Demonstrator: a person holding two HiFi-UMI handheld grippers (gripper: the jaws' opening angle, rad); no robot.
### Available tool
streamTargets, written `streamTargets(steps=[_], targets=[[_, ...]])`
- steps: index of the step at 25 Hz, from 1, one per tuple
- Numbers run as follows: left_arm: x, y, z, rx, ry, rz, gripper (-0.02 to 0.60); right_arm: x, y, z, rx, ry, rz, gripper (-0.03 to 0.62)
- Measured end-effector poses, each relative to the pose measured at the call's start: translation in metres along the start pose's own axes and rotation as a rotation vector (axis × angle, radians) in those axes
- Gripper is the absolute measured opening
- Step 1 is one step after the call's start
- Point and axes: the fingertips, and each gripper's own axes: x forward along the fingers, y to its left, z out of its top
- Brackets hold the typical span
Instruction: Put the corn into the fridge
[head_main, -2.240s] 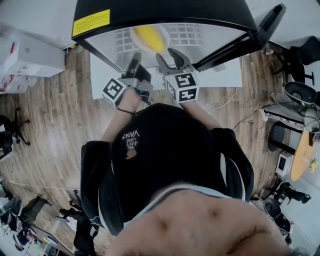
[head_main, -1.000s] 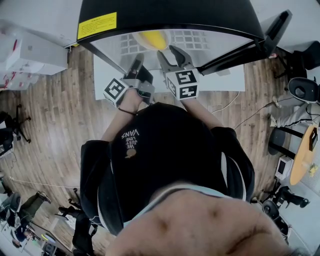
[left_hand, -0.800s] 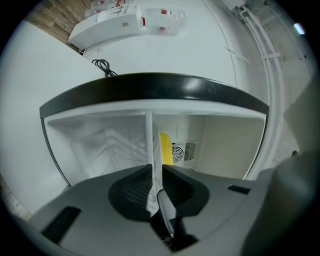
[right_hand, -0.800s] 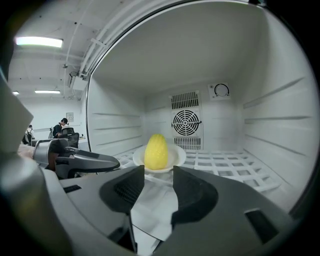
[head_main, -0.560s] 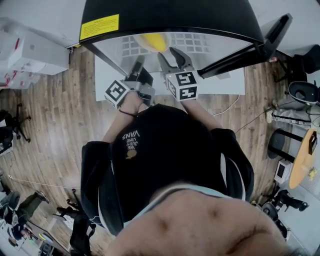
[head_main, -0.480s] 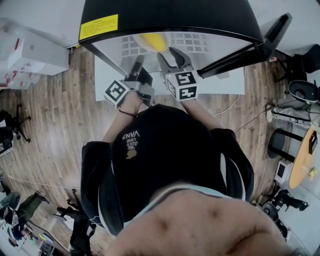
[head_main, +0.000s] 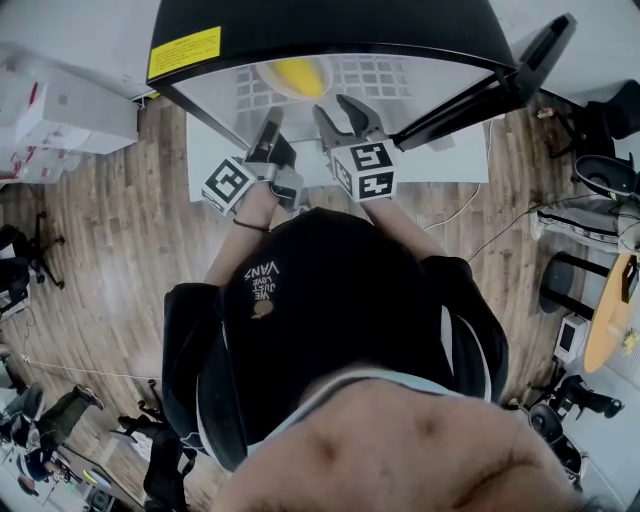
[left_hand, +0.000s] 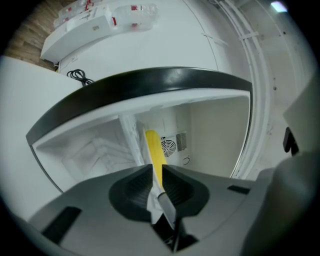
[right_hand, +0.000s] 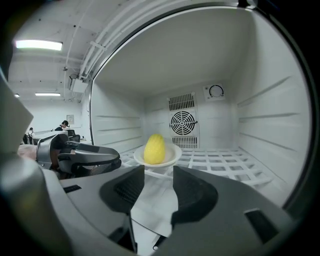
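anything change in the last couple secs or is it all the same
Nothing clearly moved, and nothing was taken hold of or let go; the view only wobbles a little. The left gripper and right gripper stay at the mouth of the fridge, the right one's fingers apart and empty. The corn stays on its white plate on the wire shelf.

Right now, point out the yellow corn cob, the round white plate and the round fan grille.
Yellow corn cob (right_hand: 154, 149): right gripper view, middle.
Round white plate (right_hand: 176, 152): right gripper view, right rim.
Round fan grille (right_hand: 182, 123): right gripper view, centre.
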Motion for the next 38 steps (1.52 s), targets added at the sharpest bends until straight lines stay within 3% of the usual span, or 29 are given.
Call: streamTargets(steps=[19,29,38], targets=[[-0.016,-0.023,-0.02,0.281,0.059,0.027,0.041,-0.036,-0.003,-0.014,0.026,-0.007,0.015,0.169],[-0.035,-0.026,-0.029,0.535,0.083,0.087,0.041,-0.058,-0.004,-0.021,0.012,-0.027,0.018,0.166],[-0.05,-0.03,-0.046,0.674,0.107,0.11,0.041,-0.075,0.004,-0.031,0.0,-0.029,0.041,0.114]])
